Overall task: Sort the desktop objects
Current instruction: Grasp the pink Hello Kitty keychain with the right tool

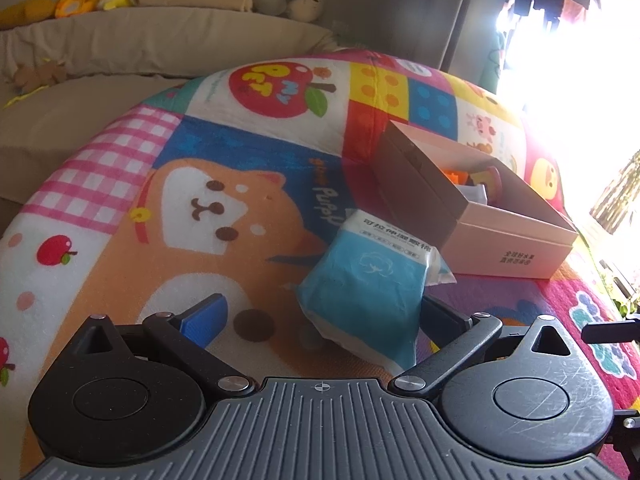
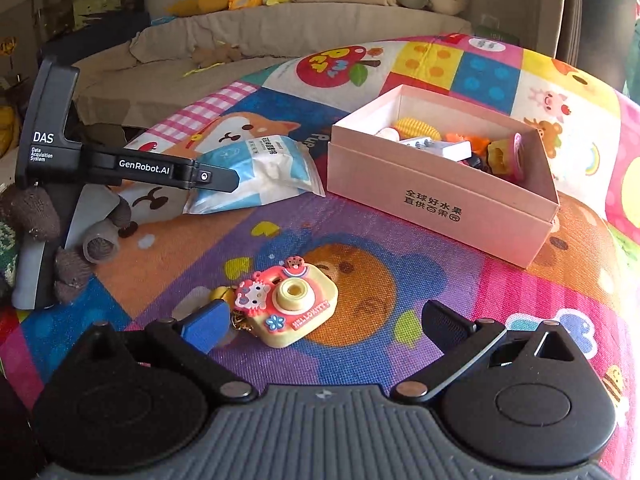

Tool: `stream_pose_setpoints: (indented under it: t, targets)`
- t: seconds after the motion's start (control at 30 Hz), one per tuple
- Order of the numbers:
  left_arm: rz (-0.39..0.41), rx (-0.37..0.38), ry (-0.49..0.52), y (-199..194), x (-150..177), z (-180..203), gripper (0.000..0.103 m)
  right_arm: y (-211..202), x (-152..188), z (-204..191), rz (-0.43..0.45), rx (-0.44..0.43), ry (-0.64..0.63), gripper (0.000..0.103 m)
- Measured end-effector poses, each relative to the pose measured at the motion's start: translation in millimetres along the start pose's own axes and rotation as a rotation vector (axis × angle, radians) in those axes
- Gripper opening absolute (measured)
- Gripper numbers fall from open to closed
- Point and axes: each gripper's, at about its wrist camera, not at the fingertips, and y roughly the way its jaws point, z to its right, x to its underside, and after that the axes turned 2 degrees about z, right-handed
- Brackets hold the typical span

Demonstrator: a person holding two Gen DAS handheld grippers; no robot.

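A blue-and-white packet of cotton pads [image 1: 366, 284] lies on the colourful mat between the fingers of my open left gripper [image 1: 320, 308]. It sits nearer the right finger, which it largely hides. The right wrist view shows the same packet [image 2: 260, 172] under the left gripper's dark finger [image 2: 216, 178]. A yellow toy camera with a pink cat figure [image 2: 294, 308] rests on the mat between the wide-open fingers of my right gripper [image 2: 324, 312], close to the blue left pad [image 2: 204, 326]. An open pink box [image 2: 440, 200] holding several small toys stands behind and to the right.
A knit-gloved hand [image 2: 32, 212] holds the left gripper at the left edge. The play mat [image 2: 400, 360] covers the whole surface. A beige sofa [image 2: 304, 24] with plush toys runs along the back. Strong window glare [image 1: 568, 60] fills the right side.
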Motion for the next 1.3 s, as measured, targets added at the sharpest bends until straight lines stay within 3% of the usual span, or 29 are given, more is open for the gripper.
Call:
stream_pose_setpoints:
  t: [0.17, 0.27, 0.33, 0.43, 0.53, 0.6, 0.67, 0.8, 1.03, 1.2, 1.3]
  targets:
    - [-0.006, -0.005, 0.001, 1, 0, 0, 0.103, 20, -10, -8, 0.012, 0.066, -0.014, 0.103]
    - [-0.007, -0.003, -0.003, 1, 0, -1, 0.103, 27, -11, -1, 0.019, 0.201, -0.035, 0.103]
    - [-0.009, -0.003, -0.006, 1, 0, -1, 0.103, 26, -11, 18, 0.01, 0.288, 0.016, 0.102]
    - [-0.01, -0.002, -0.008, 2, -1, -1, 0.103, 12, -9, 50, 0.021, 0.221, 0.161, 0.102]
    - [-0.011, -0.004, -0.007, 2, 0, -1, 0.103, 4, -7, 62, 0.04, 0.169, 0.198, 0.102]
    - [-0.01, -0.003, -0.009, 2, 0, -1, 0.103, 5, -8, 63, 0.045, 0.19, 0.186, 0.098]
    - [-0.011, -0.003, -0.009, 2, 0, -1, 0.103, 7, -9, 68, 0.043, 0.229, 0.18, 0.086]
    - [-0.012, -0.002, -0.009, 2, 0, -1, 0.103, 19, -10, 82, 0.037, 0.354, 0.159, 0.072]
    - [-0.011, -0.001, -0.011, 2, 0, -1, 0.103, 32, -3, 98, -0.033, 0.327, 0.163, 0.069]
    - [-0.012, -0.001, -0.011, 2, 0, -1, 0.103, -5, 15, 77, -0.055, 0.159, 0.161, 0.07]
    - [-0.012, -0.001, -0.011, 2, 0, -2, 0.103, -26, 17, 66, -0.016, 0.132, 0.169, 0.088]
